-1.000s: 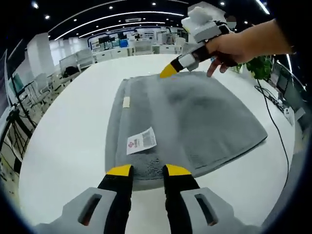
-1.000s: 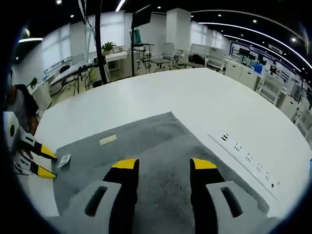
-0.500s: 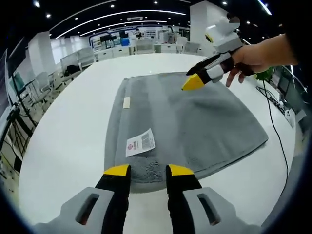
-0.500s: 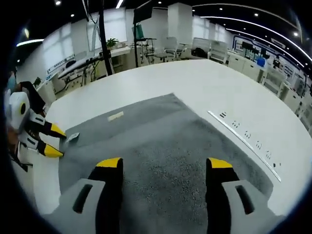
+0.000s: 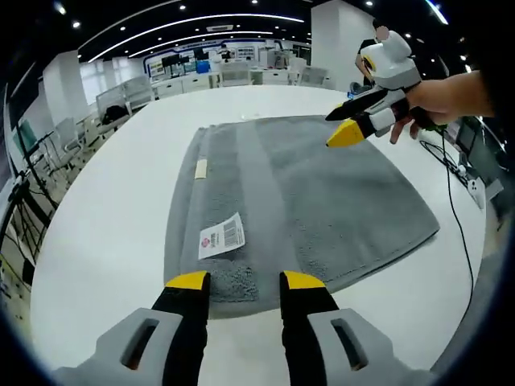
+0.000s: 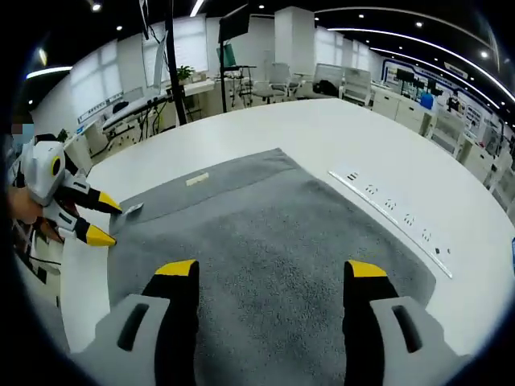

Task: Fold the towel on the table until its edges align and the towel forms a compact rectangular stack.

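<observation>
A grey towel [image 5: 322, 193] lies spread flat on the white table [image 5: 105, 241], with a white printed label [image 5: 221, 236] and a small tag [image 5: 200, 168] near its left side. My left gripper [image 5: 245, 281] is open, its yellow tips over the towel's near edge with nothing between them. My right gripper [image 5: 354, 121], held in a hand, hovers over the towel's far right part. In the right gripper view, my right gripper [image 6: 272, 269] stands wide open above the towel [image 6: 273, 217]. The left gripper [image 6: 105, 221] sits at the towel's left edge by the label [image 6: 131, 209].
A long white strip with markings [image 6: 386, 217] lies on the table beside the towel. A black cable [image 5: 460, 225] runs along the table's right side. Desks, chairs and stands fill the room beyond the table's edges.
The right gripper has moved from the towel's far edge to above its right part, and its jaws have spread wider. The left gripper stays at the near edge, slightly wider.
</observation>
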{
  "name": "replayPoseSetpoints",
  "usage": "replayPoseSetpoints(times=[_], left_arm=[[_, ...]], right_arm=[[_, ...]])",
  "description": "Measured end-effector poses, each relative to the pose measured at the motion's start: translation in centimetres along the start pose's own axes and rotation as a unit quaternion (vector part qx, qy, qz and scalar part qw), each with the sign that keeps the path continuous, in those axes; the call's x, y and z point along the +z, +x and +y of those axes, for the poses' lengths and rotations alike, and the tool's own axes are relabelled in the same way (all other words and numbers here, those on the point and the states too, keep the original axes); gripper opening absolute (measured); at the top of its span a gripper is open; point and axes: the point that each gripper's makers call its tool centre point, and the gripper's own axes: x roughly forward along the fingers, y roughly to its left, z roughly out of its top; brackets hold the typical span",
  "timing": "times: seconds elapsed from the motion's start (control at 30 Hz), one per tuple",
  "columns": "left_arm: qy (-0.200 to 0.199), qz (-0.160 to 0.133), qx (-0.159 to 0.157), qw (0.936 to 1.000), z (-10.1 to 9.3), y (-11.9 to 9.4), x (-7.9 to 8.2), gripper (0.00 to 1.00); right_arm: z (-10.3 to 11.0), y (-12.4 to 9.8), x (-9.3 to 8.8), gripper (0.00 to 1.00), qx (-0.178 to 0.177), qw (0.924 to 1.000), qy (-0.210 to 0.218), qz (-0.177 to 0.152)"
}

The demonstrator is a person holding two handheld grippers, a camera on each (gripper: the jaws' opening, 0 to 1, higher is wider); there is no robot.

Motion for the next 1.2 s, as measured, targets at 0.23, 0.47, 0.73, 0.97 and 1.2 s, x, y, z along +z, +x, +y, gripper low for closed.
replayPoseSetpoints(times=[0.23,0.47,0.73,0.97,1.2], left_arm=[[0.011,0.002,-0.007,0.9999,-0.4,0.3,0.3,0.35],[0.016,-0.008,-0.019,0.9997,-2.3,-0.2,1.4,0.35],[0.030,-0.021,-0.032,0.9988,-5.0,-1.3,2.3,0.35],[0.031,-0.031,-0.040,0.9982,-6.9,-2.4,2.8,0.35],[0.034,-0.036,-0.051,0.9975,-9.5,-3.2,3.0,0.35]], right_arm=[[-0.6,-2.4,-2.3,0.74,-0.007,0.9999,0.004,0.010],[-2.4,-4.3,-4.0,0.73,-0.018,0.9996,0.009,0.021],[-3.4,-6.1,-3.9,0.72,-0.028,0.9994,0.015,0.011],[-3.2,-7.6,-2.7,0.72,-0.032,0.9992,0.023,-0.007],[-3.9,-8.9,-2.2,0.72,-0.043,0.9986,0.025,-0.017]])
